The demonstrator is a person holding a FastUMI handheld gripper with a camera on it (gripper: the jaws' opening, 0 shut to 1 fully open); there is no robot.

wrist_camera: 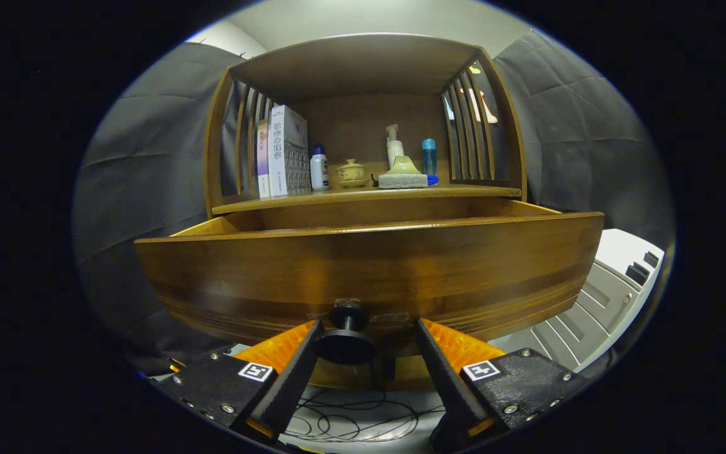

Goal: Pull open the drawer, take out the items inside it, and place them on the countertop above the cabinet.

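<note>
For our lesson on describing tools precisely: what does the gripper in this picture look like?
The gripper has two long, wedge-shaped fingers with ribbed inner faces. Each is mounted on a black block fastened with small screws and carrying a square black-and-white marker.

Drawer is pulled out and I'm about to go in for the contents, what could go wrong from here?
1. The tongs stand open around the black knob, one finger close against it; lifting straight up could snag it.
2. The drawer front hides its inside from this low angle, so reaching in would be blind.
3. The countertop already holds books, bottles, a sponge; free room looks tight.
</note>
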